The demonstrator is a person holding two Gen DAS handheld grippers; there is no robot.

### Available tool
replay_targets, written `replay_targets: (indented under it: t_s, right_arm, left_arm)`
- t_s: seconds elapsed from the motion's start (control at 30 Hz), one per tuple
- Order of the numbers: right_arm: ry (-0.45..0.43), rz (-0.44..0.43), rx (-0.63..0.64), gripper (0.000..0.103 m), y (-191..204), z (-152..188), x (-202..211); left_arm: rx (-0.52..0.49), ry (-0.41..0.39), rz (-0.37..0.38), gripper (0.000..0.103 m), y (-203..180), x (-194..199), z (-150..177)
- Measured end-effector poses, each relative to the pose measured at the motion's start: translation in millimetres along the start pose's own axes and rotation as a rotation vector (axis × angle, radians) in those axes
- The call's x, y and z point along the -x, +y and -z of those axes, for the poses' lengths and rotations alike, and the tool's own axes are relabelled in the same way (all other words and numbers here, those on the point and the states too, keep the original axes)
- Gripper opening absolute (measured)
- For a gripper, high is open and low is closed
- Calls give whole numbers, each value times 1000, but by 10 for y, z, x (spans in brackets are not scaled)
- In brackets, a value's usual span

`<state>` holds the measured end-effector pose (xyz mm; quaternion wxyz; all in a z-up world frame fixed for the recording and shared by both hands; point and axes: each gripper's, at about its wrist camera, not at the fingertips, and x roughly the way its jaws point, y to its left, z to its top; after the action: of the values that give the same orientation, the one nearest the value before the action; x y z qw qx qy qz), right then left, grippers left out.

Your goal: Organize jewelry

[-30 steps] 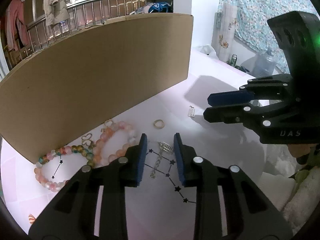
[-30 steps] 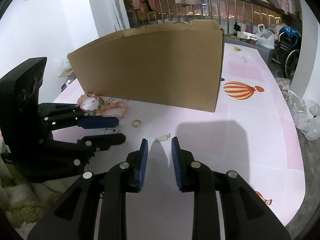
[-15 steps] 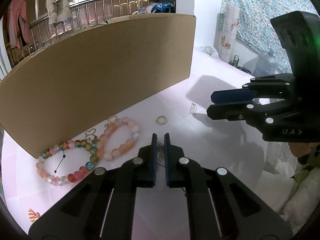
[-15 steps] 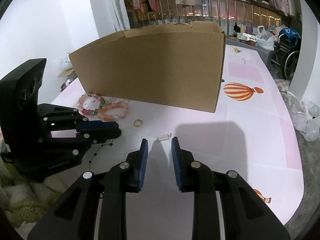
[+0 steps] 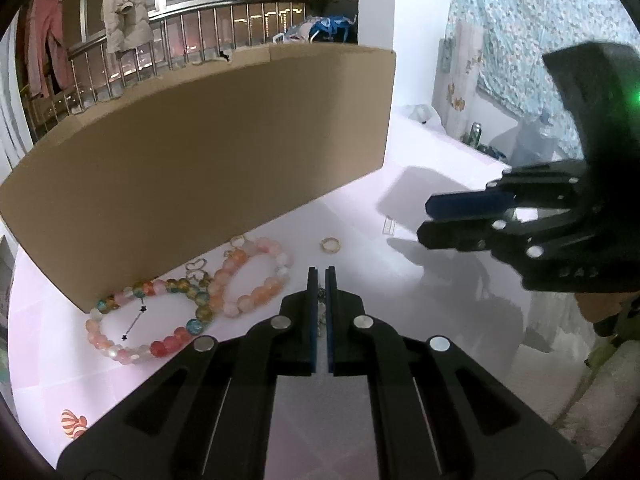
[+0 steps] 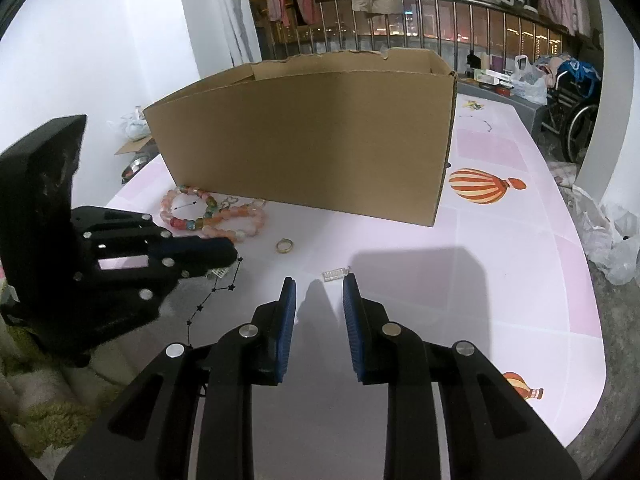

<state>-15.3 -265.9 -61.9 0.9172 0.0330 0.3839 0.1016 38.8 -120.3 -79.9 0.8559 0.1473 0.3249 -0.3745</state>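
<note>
The left gripper (image 5: 319, 280) tilts steeply down toward the table (image 6: 500, 280), its black arms converging to blue ribbed pads that have just been closing and now stand together — a thin silver chain piece (image 5: 320, 308) shows in the slit between them, pinched there. In the right wrist view that same gripper comes in from the table's left edge, its tips low over a printed line of black stars, with a bit of silver showing just under them.

The right gripper (image 6: 319, 286) is tilted down at much the same slant, its jaws parted with nothing between the pads; a small flat silver charm (image 6: 335, 273) lies on the table just ahead of the right pad, not touched.

The table wears a smooth pale pink cover printed with striped hot-air balloons. A large plain cardboard box (image 6: 312, 140), matte brown with a ragged top edge, stands toward the far edge. Against its near wall, towards the left edge, lie two round-bead bracelets touching each other: a glassy multicoloured bracelet (image 5: 148, 322) and a frosted peach bracelet (image 5: 252, 276). A small gold ring (image 5: 330, 245) lies apart to their right, between them and the charm.
</note>
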Motion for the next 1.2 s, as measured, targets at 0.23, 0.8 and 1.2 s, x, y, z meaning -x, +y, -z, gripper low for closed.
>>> replay_targets:
  t_s: [0.23, 0.8, 1.2]
  right_arm:
    - [23, -10, 33, 24, 8, -23, -100]
    - [100, -59, 214, 30, -11, -187, -304]
    - [139, -95, 197, 15, -11, -227, -321]
  left_arm:
    - [23, -21, -18, 2, 94, 125, 7]
    - [65, -28, -34, 2, 238, 158, 31]
    - [82, -49, -40, 2, 271, 196, 7]
